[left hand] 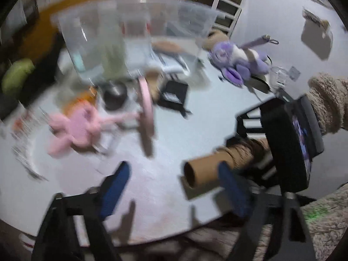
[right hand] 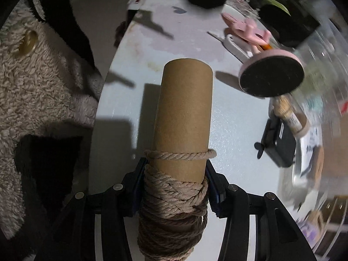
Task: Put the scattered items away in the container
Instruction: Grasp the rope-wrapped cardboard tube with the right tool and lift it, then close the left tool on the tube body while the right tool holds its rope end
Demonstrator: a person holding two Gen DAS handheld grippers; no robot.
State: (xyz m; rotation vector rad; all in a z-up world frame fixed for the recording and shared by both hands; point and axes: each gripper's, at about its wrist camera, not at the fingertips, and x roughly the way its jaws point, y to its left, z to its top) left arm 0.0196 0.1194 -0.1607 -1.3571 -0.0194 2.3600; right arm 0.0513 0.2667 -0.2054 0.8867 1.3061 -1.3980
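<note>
While your right gripper (right hand: 175,187) sits at the bottom of the right wrist view, its jaws are pressed onto the rope-wound end of a cardboard tube (right hand: 184,117), which points up the middle of that frame over the pale table (right hand: 121,100). Your left gripper (left hand: 171,187) at the bottom of the left wrist view has its blue fingers (left hand: 115,187) spread wide with nothing between them, above bare tabletop.

Lower right in the left view, you can see the same tube lying just behind the right blue finger, held by the other gripper and a fleecy sleeve (left hand: 328,102). Mid-frame stands a round pink-rimmed mirror (left hand: 146,111), tilted on edge, with a pink plush toy (left hand: 74,128) just left of it and a small black box (left hand: 174,94) near its right. Farther up, a purple plush toy (left hand: 237,62) lies at upper right beside a small glass jar (left hand: 279,77). At the upper centre sits the clear plastic container (left hand: 134,34), blurred, with some items already inside that you cannot make out.
</note>
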